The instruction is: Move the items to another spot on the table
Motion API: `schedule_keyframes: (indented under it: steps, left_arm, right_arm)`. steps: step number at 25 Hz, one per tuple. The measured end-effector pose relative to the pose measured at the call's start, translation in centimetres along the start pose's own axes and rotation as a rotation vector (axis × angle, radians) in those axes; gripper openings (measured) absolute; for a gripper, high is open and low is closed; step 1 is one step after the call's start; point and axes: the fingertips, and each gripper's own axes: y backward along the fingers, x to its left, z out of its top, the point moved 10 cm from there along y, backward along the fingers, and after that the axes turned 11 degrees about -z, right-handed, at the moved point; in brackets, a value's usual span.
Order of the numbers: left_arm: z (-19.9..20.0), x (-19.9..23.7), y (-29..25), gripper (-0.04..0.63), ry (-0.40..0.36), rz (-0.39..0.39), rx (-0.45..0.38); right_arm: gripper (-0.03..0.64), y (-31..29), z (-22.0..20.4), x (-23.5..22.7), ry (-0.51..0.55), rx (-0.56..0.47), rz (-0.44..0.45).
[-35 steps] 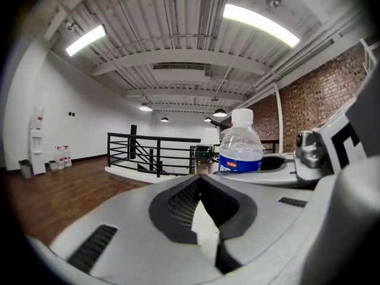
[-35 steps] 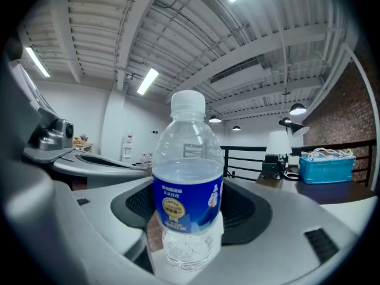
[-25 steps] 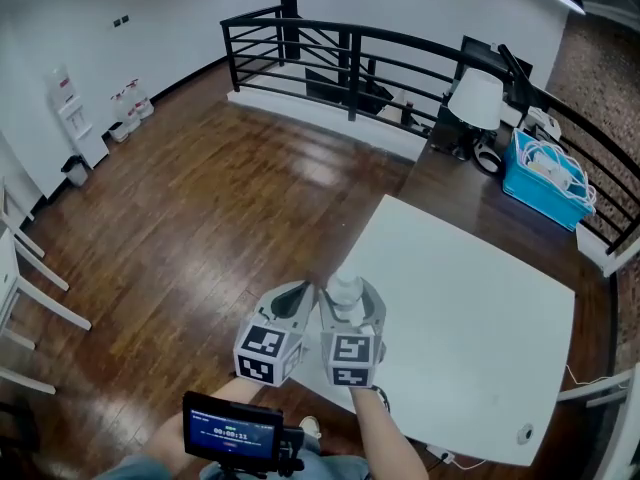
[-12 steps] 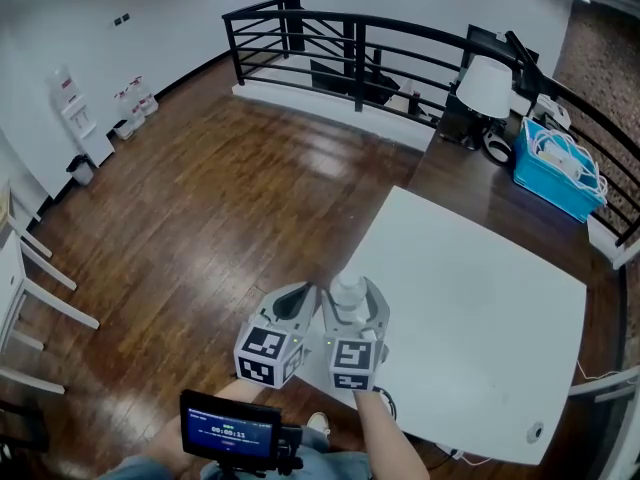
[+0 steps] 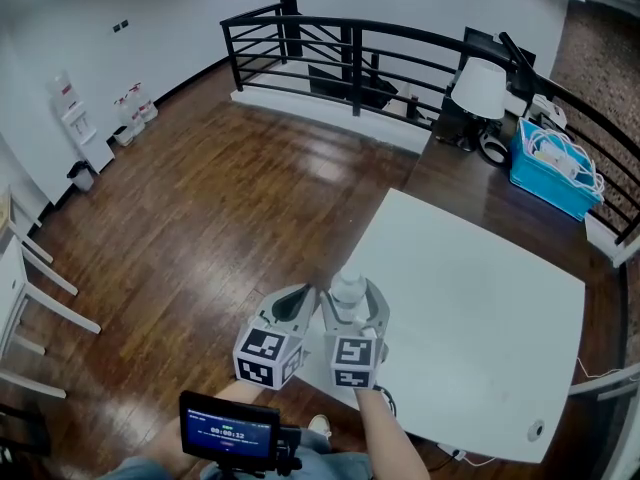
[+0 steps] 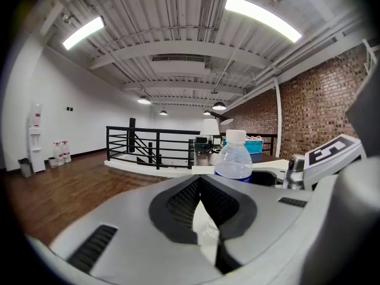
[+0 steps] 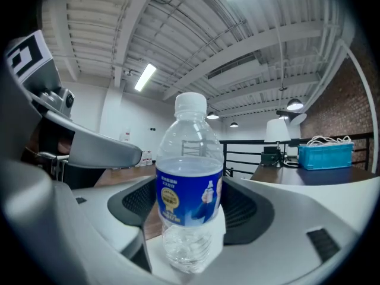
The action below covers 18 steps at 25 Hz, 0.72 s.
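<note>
1. Bottle stands upright on the desk, at the desk corner nearest the person and close to the edge above the floor.
2. Right claw is spread wide around the bottle. Its jaws have just been opening, and both pads look clear of the bottle's sides, so I judge it released.
3. Left claw is closed with nothing in it, and hangs just off the desk's edge beside the right claw.
4. Risk: if the right claw is drawn back crooked, a jaw could catch the bottle and tip it. This near the desk's corner, the bottle might roll off onto the floor.
5. Risk: a sideways swing of the left claw could knock the right claw or the bottle.
6. Hard to tell: the right claw hides the bottle's base in the head view, and the right gripper view shows it only blurred. How near the base sits to the desk's edge stays uncertain.
7. A small round thing by the desk's near right corner is too small to name.
</note>
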Motion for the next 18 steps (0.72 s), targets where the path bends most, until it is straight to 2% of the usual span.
schedule_keyframes:
  steps: [18]
  left_arm:
    - [1.2,-1.5,0.6,0.012,-0.018,-0.012,-0.017]
  right_arm:
    - [0.374,1.6,0.9,-1.0,0.018,-0.007,-0.003]
